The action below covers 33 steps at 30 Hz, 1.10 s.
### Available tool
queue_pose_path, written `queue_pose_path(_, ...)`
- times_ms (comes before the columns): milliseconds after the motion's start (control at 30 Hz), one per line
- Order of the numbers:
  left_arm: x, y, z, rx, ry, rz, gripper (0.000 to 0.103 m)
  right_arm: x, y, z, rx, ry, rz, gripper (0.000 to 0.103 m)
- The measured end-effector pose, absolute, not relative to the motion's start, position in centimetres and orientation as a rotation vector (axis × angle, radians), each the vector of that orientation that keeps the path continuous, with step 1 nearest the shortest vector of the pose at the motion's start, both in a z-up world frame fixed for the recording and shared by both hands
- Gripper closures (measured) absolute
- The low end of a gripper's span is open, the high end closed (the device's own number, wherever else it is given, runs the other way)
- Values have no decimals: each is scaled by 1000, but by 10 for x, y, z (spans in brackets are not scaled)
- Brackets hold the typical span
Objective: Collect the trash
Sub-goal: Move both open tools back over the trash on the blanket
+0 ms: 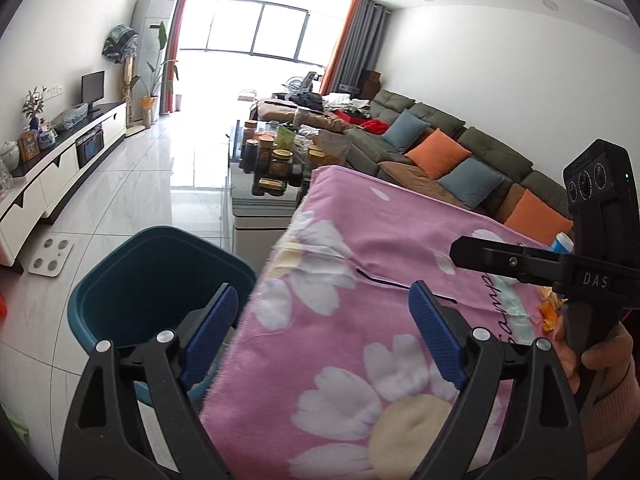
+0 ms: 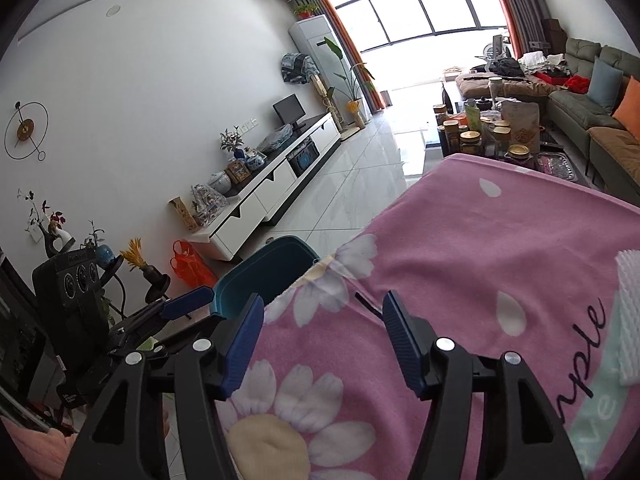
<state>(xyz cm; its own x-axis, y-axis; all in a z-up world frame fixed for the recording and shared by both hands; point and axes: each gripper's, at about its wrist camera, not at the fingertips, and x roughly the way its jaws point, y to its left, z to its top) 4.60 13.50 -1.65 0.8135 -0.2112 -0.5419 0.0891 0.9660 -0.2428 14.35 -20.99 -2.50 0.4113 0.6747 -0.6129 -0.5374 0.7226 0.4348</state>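
The bin [image 1: 160,280] stands on the floor [image 1: 132,184] left of the cloth-covered table [image 1: 400,240].

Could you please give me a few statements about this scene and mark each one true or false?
1. Both the left gripper and the right gripper are open with nothing between their pads. True.
2. The bin is red. False: it is teal.
3. The cloth is pink with white flowers. True.
4. The bin stands on top of the cloth. False: it stands on the floor beside it.
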Motion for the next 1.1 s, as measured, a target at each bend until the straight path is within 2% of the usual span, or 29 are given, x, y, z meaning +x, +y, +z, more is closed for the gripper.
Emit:
queue_pose_path(633, 42, -61, -41, -94, 734, -656, 21, 73, -419, -22, 262, 761, 275, 42)
queue_pose_path(833, 35, -112, -52, -65, 795, -792, 27, 58, -463, -29, 313, 746, 189, 42)
queue_pose_path(1100, 37, -162, -69, -30, 884, -893, 42, 49, -492, -39, 346, 742, 150, 42)
